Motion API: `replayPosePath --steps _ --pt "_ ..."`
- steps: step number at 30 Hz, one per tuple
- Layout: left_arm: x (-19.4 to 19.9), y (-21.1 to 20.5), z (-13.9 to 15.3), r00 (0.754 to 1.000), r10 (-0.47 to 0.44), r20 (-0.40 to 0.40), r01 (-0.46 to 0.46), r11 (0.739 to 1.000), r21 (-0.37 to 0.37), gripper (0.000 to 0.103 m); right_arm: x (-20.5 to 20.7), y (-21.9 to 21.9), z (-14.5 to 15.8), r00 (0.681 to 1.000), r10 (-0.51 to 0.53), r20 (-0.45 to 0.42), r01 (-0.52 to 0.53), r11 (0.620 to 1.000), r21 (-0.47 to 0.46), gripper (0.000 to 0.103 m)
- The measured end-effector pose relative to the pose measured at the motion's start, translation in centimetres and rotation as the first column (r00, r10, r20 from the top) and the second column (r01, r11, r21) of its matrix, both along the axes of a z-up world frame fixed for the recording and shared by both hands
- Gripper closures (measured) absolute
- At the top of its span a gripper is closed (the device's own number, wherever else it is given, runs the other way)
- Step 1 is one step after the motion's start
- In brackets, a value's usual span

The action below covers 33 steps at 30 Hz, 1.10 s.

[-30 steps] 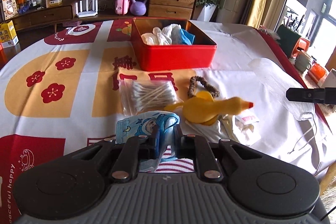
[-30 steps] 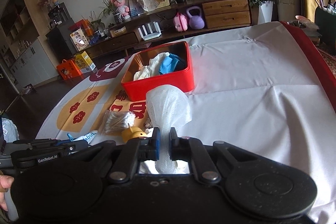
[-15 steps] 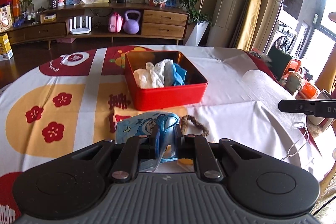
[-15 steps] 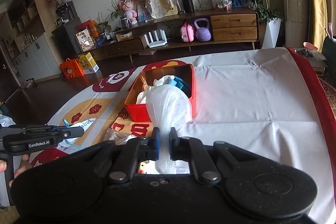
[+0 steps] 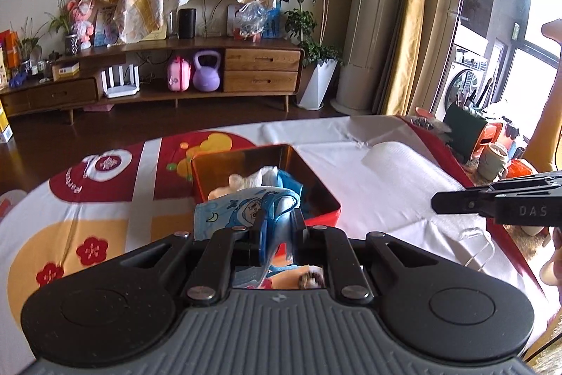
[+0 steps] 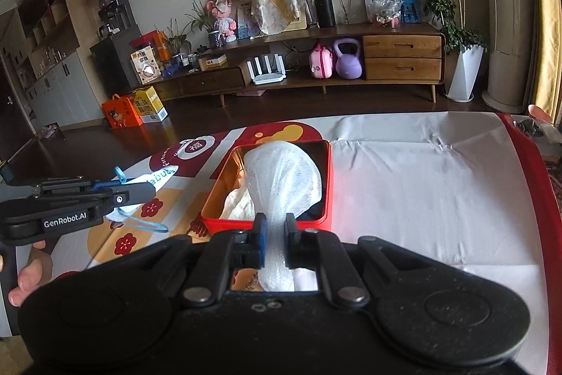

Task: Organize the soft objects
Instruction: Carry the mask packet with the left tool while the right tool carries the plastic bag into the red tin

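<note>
My left gripper [image 5: 279,236] is shut on a blue cartoon-print face mask [image 5: 242,208], held just in front of the red tin box [image 5: 321,218]. The box holds white and blue soft items [image 5: 270,173]. My right gripper [image 6: 274,243] is shut on a white mesh cloth [image 6: 284,178] that hangs up over the red box [image 6: 270,225]. The right gripper shows at the right of the left wrist view [image 5: 491,202], with the white cloth [image 5: 404,160] stretched before it. The left gripper [image 6: 140,194] and the mask [image 6: 158,174] show at the left of the right wrist view.
The table carries a white, red and yellow patterned cloth [image 5: 87,227]. A wooden sideboard [image 5: 260,69] with toys stands against the far wall. Pots and containers [image 5: 491,157] stand beyond the table's right edge.
Both grippers have risen and moved toward the red box with their loads. The cotton swabs and yellow rubber chicken have dropped out of sight below the left gripper.
</note>
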State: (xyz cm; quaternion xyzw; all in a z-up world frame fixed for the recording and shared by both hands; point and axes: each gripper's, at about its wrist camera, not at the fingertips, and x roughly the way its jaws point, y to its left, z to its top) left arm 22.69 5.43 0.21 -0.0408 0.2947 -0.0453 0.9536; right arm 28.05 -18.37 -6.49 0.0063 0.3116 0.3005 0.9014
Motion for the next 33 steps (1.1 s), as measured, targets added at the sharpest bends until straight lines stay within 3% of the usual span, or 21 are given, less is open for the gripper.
replayPosePath --steps 11,33 --pt "6.6 -0.5 0.6 1.000 -0.012 0.008 0.012 1.000 0.010 0.090 5.2 3.1 -0.1 1.000 0.015 -0.009 -0.015 1.000 -0.011 0.094" --pt "17.6 1.1 -5.5 0.996 0.070 -0.048 -0.070 0.998 0.000 0.090 15.2 9.1 -6.4 0.991 -0.053 -0.119 0.051 0.998 -0.023 0.092"
